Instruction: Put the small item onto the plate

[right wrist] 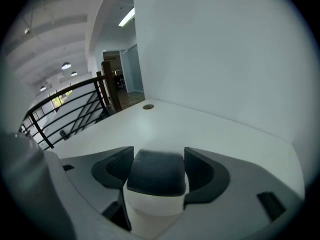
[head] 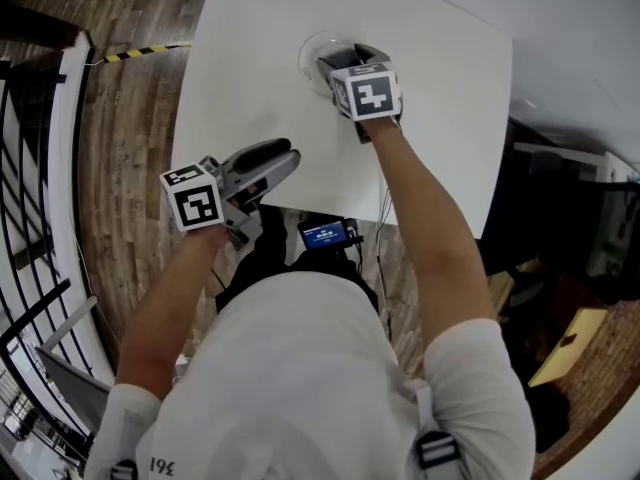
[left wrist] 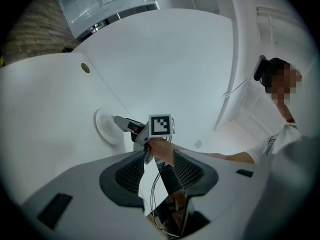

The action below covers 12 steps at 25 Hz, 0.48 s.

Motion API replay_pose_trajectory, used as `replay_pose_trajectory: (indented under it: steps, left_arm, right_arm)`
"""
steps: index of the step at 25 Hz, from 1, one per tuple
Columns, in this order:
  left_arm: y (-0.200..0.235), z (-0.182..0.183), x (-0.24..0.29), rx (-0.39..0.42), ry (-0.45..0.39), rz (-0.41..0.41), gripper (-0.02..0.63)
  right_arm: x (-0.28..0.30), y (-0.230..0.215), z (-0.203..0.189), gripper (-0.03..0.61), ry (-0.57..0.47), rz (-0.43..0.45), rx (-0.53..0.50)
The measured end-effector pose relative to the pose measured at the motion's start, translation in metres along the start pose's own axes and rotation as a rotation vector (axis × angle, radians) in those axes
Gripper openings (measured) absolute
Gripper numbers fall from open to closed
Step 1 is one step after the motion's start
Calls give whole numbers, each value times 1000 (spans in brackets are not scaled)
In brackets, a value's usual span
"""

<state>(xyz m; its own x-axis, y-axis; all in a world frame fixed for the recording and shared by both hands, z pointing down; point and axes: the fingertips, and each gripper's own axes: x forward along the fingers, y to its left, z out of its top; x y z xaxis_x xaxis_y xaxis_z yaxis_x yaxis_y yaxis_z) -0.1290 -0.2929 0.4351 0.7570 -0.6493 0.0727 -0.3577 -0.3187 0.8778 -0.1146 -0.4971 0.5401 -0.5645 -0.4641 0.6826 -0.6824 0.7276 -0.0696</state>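
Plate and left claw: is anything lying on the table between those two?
No. In the head view only bare white table separates the left claw from the plate.

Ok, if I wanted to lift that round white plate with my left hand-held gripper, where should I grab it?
Probably the left rim of the round white plate, coming in low from the left. It lies flat on the white table, so only its edge offers a pinch, and the right hand-held gripper, holding a small dark-topped item, hangs over its right part.
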Motion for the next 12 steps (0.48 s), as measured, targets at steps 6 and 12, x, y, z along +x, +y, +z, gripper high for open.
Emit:
replay_pose_trajectory:
  steps: [6, 12]
  left_arm:
    - [8, -7, -3, -26, -10, 13, 181]
    - [11, -10, -10, -38, -22, 23, 181]
  right_arm:
    - [30, 0, -14, 322, 89, -35, -79]
    - [37, -1, -26, 322, 135, -49, -94]
